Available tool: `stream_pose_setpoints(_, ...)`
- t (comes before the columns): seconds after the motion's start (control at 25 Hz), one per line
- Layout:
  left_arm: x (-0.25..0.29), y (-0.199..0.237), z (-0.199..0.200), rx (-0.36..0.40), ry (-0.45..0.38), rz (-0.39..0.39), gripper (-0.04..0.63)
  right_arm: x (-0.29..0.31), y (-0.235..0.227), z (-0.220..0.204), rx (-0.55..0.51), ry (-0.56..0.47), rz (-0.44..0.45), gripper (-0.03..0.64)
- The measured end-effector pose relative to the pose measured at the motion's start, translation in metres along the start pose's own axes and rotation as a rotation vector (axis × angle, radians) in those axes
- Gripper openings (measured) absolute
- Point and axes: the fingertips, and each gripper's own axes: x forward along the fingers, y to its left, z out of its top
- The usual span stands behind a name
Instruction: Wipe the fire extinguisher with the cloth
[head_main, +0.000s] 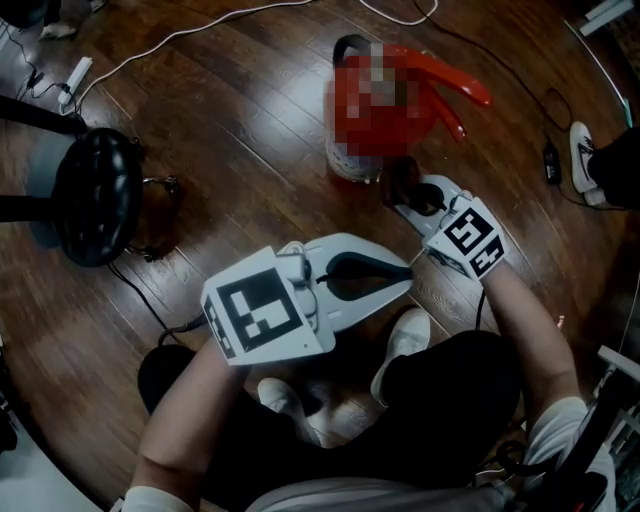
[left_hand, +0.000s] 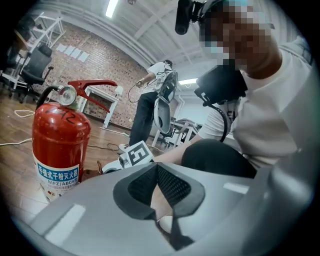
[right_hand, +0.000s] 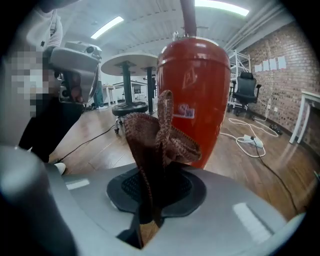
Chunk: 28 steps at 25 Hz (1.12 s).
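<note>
Two clenched claws: right claw (head_main: 408, 200) grips cloth (right_hand: 160, 135) half-hiding fire extinguisher (right_hand: 200, 90), left claw (head_main: 405, 273) empty

1. A dark, glossy wooden floor (head_main: 250, 120) carries a white cable (head_main: 200, 30) and a power strip (head_main: 75, 75).
2. A black round stool (head_main: 95, 195) stands on it.
3. A black office chair (right_hand: 246, 92) stands before a brick wall (right_hand: 280, 45).
4. A round table (right_hand: 127, 62) stands beneath lit ceiling strip lights (right_hand: 107, 27).
</note>
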Motion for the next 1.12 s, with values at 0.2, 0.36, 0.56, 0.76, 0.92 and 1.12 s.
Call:
stream_pose_setpoints(0.2,-0.003,-0.002,-0.003,-0.007,0.003,0.008,0.001,0.031,0.001,-0.038,0.033,0.071,0.017,0.057)
stream_pose_setpoints(0.36,-0.007,-0.001,-0.006,-0.01,0.007,0.016,0.001,0.054,-0.001,-0.063,0.05,0.122,0.031,0.057)
stream_pose_setpoints(0.56,-0.006,-0.003,-0.008,-0.009,0.009,0.01,0.001,0.069,-0.002,-0.085,0.085,0.181,0.048,0.057)
stream_pose_setpoints(0.76,-0.011,0.0,-0.005,0.0,0.004,0.011,0.0,0.026,0.02,-0.045,0.036,0.136,0.082,0.057)
stream_pose_setpoints(0.92,-0.014,0.003,0.001,0.004,-0.009,0.004,0.0,-0.032,0.036,0.03,-0.029,-0.003,0.059,0.057)
stream_pose_setpoints(1.12,-0.012,0.0,0.002,0.009,-0.023,-0.015,0.002,-0.079,0.044,0.112,-0.069,-0.181,0.021,0.057)
